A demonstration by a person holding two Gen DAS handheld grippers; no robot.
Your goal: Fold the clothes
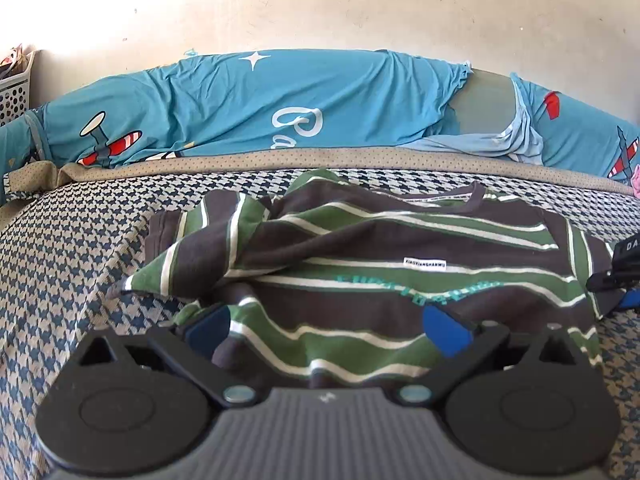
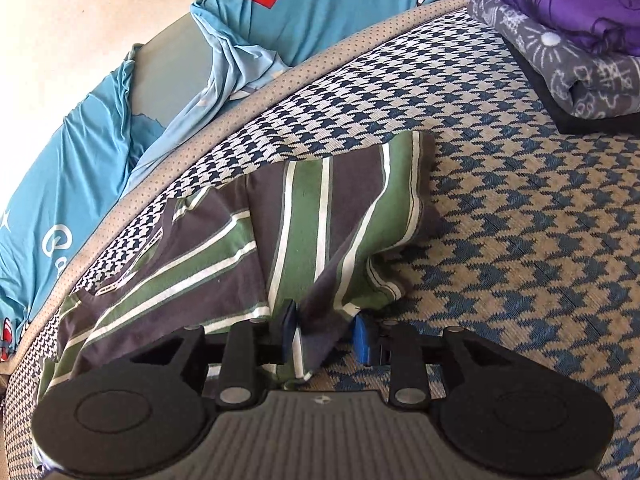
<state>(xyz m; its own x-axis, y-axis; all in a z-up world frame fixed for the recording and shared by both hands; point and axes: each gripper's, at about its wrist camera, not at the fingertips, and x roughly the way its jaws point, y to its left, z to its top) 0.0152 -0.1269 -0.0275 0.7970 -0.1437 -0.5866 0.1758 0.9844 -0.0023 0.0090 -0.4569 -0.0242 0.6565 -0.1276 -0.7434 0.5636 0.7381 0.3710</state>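
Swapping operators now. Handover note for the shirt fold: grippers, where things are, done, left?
Left gripper: open, low over the near hem of the striped shirt, fabric between the fingers but not pinched.
Right gripper: partly open around a bunched edge of the same shirt at its right side; no firm pinch visible.
Shirt lies crumpled on the houndstooth cover; its left part is flopped over the chest, collar toward the blue bedding.
Stack of folded clothes sits far right.
Done: nothing neat on this shirt yet.
Left: flatten it, fold it, add it to the stack.
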